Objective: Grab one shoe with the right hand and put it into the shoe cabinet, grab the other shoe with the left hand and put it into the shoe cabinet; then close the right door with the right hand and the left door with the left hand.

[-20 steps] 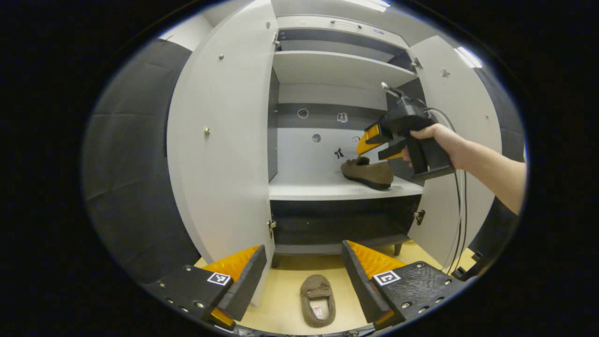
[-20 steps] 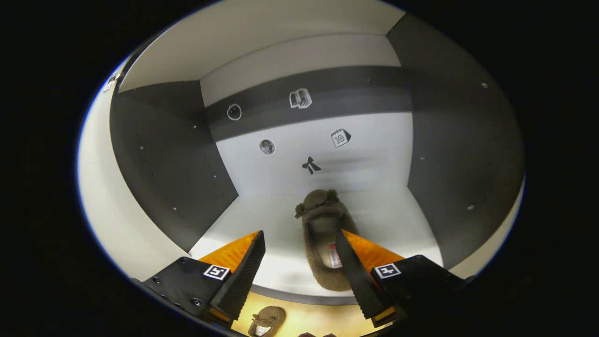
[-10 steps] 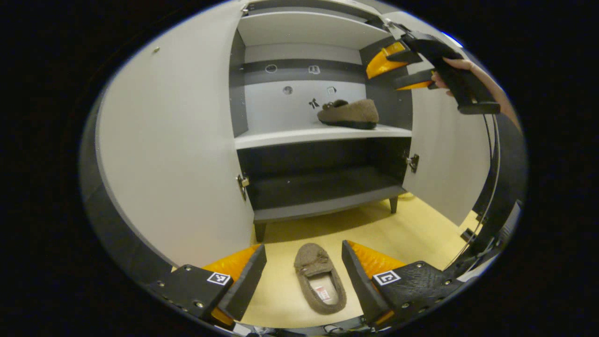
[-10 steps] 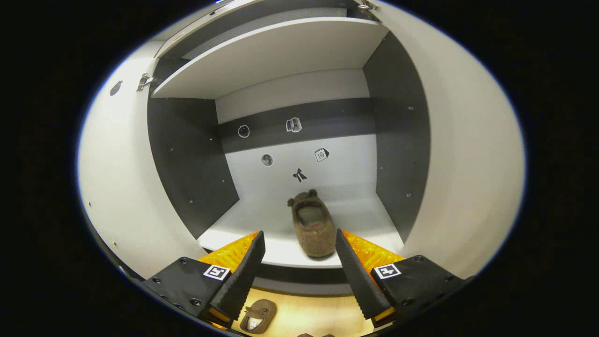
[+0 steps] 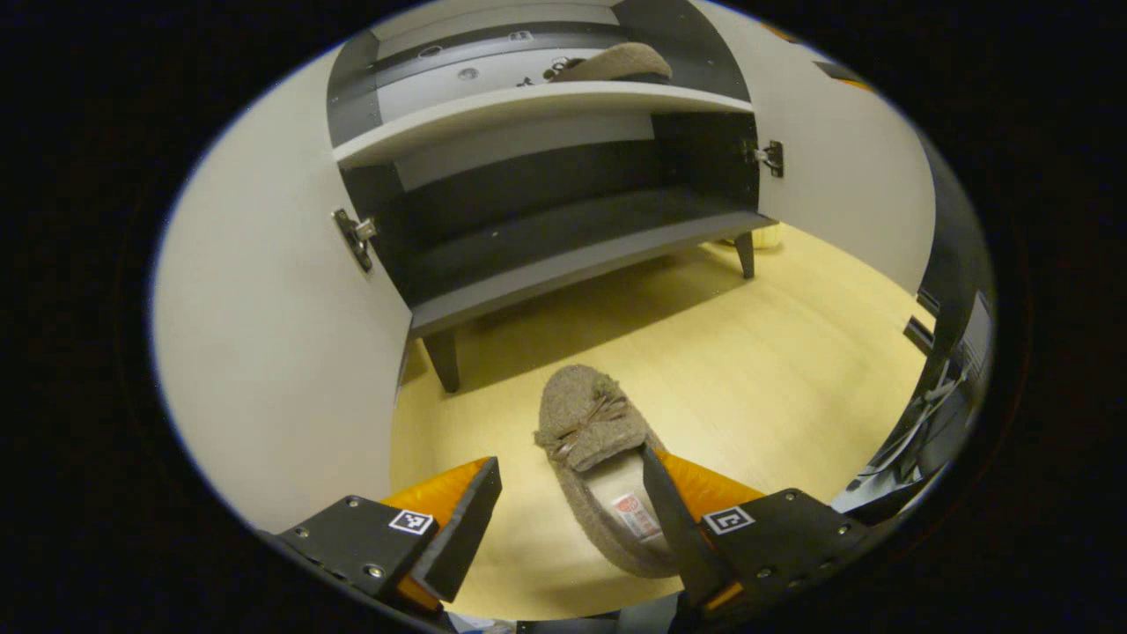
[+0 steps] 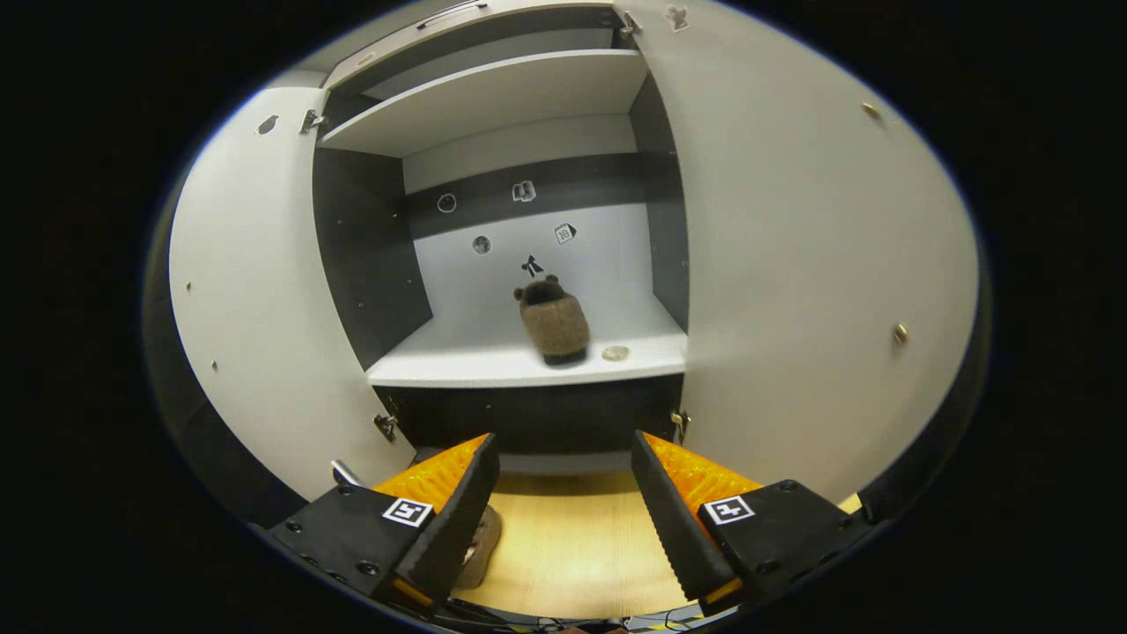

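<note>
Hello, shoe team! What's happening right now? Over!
Both tools open: left tool low over fuzzy brown slipper on floor, right tool holding nothing. Other brown slipper on white cabinet shelf. Doors open, path clear.

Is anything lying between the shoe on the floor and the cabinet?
No. In the left gripper view, just bare floor separates the shoe from the cabinet.

Your cabinet [image 6: 528, 370] stands at twelve o'clock, both doors [image 6: 810, 264] swung wide. One shoe [image 6: 552, 321] sits on its middle shelf [image 6: 458, 361]; the other shoe [image 5: 603, 467] lies on the floor [image 5: 775, 352] before it.
</note>
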`<state>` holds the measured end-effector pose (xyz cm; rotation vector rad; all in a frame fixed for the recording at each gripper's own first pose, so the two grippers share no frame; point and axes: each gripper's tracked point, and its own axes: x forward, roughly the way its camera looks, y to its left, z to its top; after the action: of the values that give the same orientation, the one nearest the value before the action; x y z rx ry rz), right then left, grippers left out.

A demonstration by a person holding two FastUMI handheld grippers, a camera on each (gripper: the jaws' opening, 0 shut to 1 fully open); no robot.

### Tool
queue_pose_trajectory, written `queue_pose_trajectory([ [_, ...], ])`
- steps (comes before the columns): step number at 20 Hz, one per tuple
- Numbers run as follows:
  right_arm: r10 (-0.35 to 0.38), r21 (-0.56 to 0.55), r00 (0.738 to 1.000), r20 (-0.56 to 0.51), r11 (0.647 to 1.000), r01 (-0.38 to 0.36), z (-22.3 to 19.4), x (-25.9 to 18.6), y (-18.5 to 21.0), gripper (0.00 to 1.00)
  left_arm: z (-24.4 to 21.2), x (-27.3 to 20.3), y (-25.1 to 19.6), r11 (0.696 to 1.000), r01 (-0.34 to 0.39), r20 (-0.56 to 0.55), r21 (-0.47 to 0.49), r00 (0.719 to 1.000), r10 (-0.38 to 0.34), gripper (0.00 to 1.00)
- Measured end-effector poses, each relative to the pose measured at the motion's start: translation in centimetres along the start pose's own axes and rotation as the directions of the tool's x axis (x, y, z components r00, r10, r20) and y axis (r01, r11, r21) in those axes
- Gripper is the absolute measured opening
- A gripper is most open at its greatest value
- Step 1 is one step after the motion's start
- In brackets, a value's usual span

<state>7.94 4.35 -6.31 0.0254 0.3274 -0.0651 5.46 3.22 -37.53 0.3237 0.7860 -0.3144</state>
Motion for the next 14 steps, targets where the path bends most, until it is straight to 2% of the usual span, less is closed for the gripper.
queue_pose_trajectory([
  [1,-0.019,0.01,1.0,-0.007,1.0,0.019,-1.3,-0.9,-0.4,0.92,-0.5,0.6,-0.1,1.0,0.005,-0.016,0.01,1.0,-0.005,0.94],
  [2,-0.038,0.016,0.999,-0.017,0.999,0.038,-2.3,-1.6,-1.0,0.96,-1.0,1.2,0.0,1.0,0.01,-0.028,0.019,1.0,-0.009,0.99],
  [3,-0.06,0.02,0.998,-0.029,0.998,0.061,-3.3,-2.3,-1.6,0.92,-1.2,1.8,0.1,1.0,0.005,-0.037,0.026,0.999,-0.004,0.94],
  [4,-0.084,0.024,0.996,-0.042,0.996,0.085,-4.2,-3.1,-2.4,0.96,-1.4,2.5,0.3,1.0,0.0,-0.042,0.028,0.999,0.002,0.99],
  [5,-0.112,0.03,0.992,-0.055,0.993,0.114,-5.2,-4.1,-3.3,0.92,-1.5,3.1,0.4,1.0,0.003,-0.05,0.023,0.999,-0.002,0.99],
  [6,-0.141,0.039,0.988,-0.065,0.989,0.144,-5.9,-4.9,-4.3,0.96,-1.7,3.7,0.6,1.0,0.011,-0.068,0.014,0.998,-0.01,0.99],
  [8,-0.202,0.074,0.975,-0.097,0.975,0.209,-7.6,-6.7,-6.4,0.92,-2.0,4.7,0.0,0.999,0.053,-0.085,-0.005,0.995,-0.054,0.99],
  [10,-0.27,0.093,0.953,-0.14,0.954,0.284,-9.6,-8.9,-8.9,0.96,-2.7,5.8,0.0,0.998,0.06,-0.105,-0.002,0.993,-0.059,0.77],
  [11,-0.303,0.101,0.939,-0.162,0.942,0.321,-10.4,-10.2,-10.1,0.92,-2.5,5.9,-0.1,0.997,0.071,-0.104,-0.008,0.992,-0.071,0.51],
  [12,-0.333,0.11,0.925,-0.181,0.928,0.355,-11.0,-11.4,-11.4,0.96,-2.1,6.0,-0.2,0.998,0.067,-0.101,-0.017,0.993,-0.069,0.59],
  [13,-0.367,0.119,0.91,-0.192,0.912,0.392,-11.1,-12.9,-12.8,0.92,-2.0,6.4,-0.2,0.998,0.065,-0.109,-0.021,0.992,-0.067,0.53],
  [14,-0.401,0.131,0.895,-0.194,0.894,0.429,-11.1,-14.3,-14.2,0.96,-2.2,6.5,-0.3,0.998,0.064,-0.113,-0.019,0.991,-0.066,0.47],
])
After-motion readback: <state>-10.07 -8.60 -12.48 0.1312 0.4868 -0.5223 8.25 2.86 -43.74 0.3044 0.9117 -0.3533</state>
